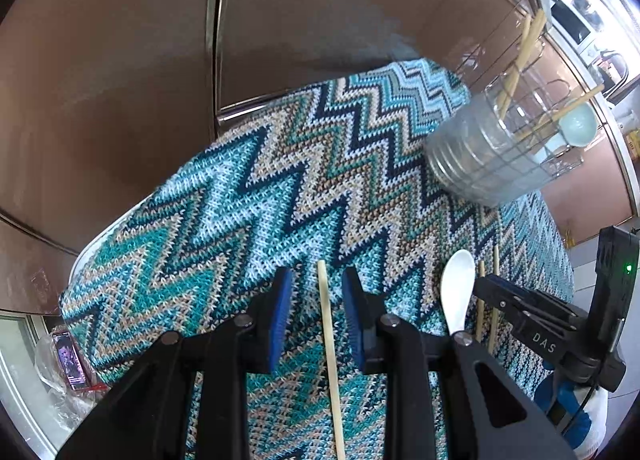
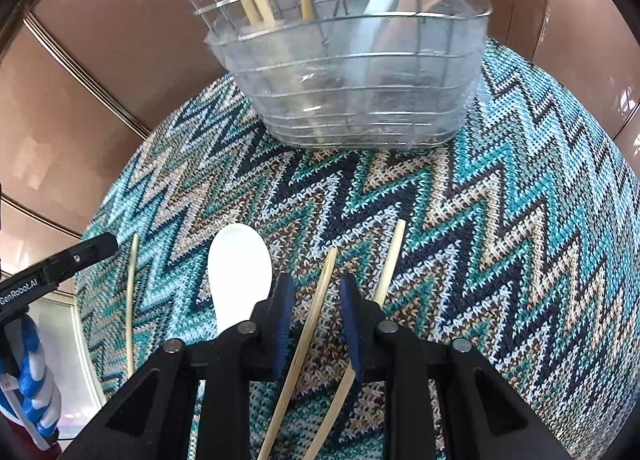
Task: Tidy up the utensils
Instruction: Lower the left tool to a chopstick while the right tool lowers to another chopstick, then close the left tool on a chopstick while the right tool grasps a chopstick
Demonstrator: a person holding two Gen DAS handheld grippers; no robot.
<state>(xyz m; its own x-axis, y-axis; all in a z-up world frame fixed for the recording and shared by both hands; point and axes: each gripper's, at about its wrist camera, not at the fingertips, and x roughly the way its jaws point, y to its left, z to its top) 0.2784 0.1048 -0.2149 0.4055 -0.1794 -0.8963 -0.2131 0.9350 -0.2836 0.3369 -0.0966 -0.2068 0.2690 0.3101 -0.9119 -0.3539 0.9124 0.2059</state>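
Pale wooden chopsticks (image 2: 316, 308) lie on the zigzag-knit table cloth (image 2: 480, 220); your left gripper (image 1: 318, 300) and right gripper (image 2: 314, 300) each straddle one, jaws apart.

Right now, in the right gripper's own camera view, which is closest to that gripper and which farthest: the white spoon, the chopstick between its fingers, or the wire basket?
1. Chopstick, between the right gripper fingers.
2. White spoon, just left.
3. Wire basket, far end of the cloth.

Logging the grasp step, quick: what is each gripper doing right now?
Left gripper: open, straddling a pale bamboo chopstick.
Right gripper: open, around another bamboo chopstick.
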